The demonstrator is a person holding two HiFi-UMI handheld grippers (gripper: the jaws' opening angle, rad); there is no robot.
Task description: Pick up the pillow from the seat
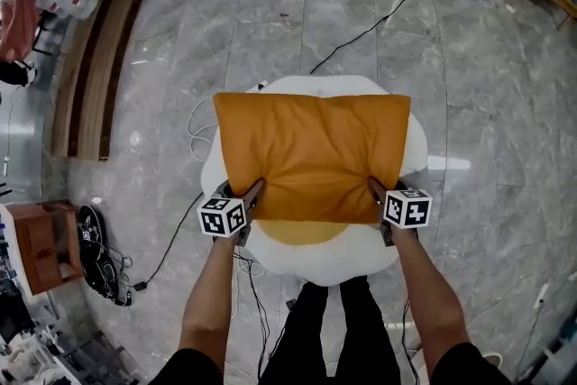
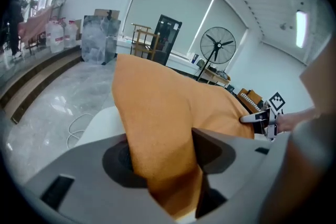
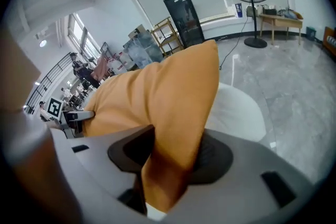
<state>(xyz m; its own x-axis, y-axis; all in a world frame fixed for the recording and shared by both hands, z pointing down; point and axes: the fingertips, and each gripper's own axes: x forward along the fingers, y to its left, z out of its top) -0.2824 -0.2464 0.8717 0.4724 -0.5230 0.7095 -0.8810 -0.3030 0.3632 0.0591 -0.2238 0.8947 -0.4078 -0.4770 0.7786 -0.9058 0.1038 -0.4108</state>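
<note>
Softly creased pillow (image 1: pixel 311 153) (orange fabric) tops round seat (image 1: pixel 311 264).

Bright, even light filled the room. In the head view the glossy floor (image 1: pixel 469 86) threw back pale glare spots, and the pillow (image 1: pixel 311 153) was sharp and evenly lit. Both gripper views bowed straight lines and went black at the corners. Up close, the left hand-held gripper (image 2: pixel 165 165) and right hand-held gripper (image 3: pixel 168 157) were soft. A ceiling light (image 2: pixel 302 29) burned white.
</note>
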